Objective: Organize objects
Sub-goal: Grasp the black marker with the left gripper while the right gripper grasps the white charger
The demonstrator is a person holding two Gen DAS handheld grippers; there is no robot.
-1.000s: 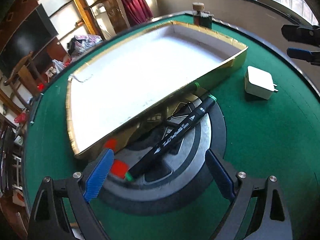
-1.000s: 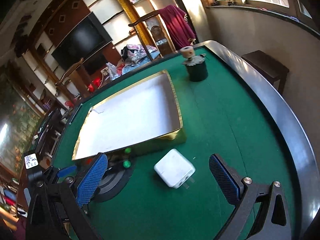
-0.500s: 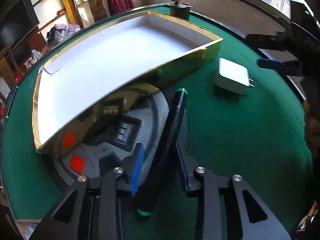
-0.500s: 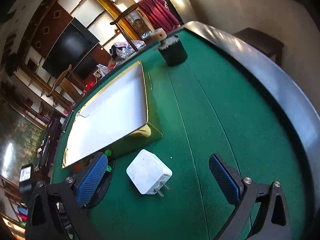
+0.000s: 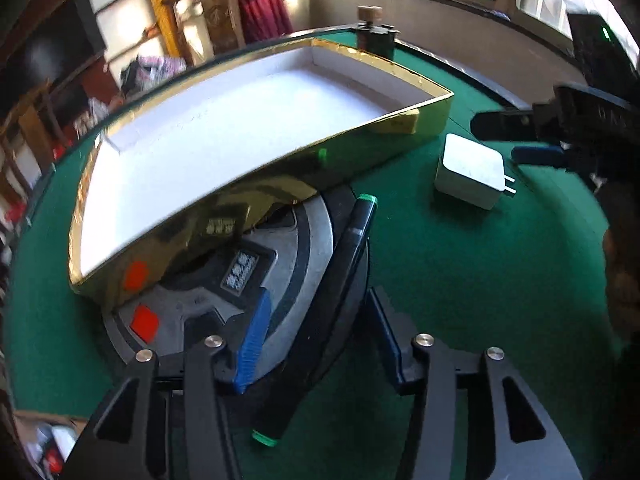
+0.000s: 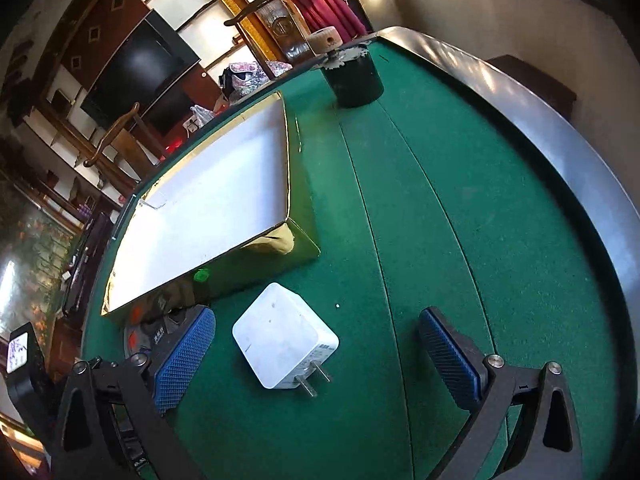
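A black marker with green end caps (image 5: 320, 312) lies between the fingers of my left gripper (image 5: 320, 344), over a round grey and black disc (image 5: 224, 300). The jaws are close around the marker; a gap shows on each side, so contact is unclear. A shallow gold box with a white inside (image 5: 224, 136) stands just beyond, empty. A white plug-in charger (image 5: 470, 170) lies on the green felt to the right. In the right wrist view my right gripper (image 6: 312, 356) is open, its fingers on either side of the charger (image 6: 284, 334), not touching it.
A dark cup with a cork-like top (image 6: 352, 72) stands at the far end of the green table (image 6: 440, 200). The table's metal rim (image 6: 560, 140) curves along the right. The gold box (image 6: 200, 208) takes up the left half.
My left gripper closed in around the marker, then the jaws widened slightly. The marker turned to lie along the fingers. My right gripper moved down and forward over the charger.
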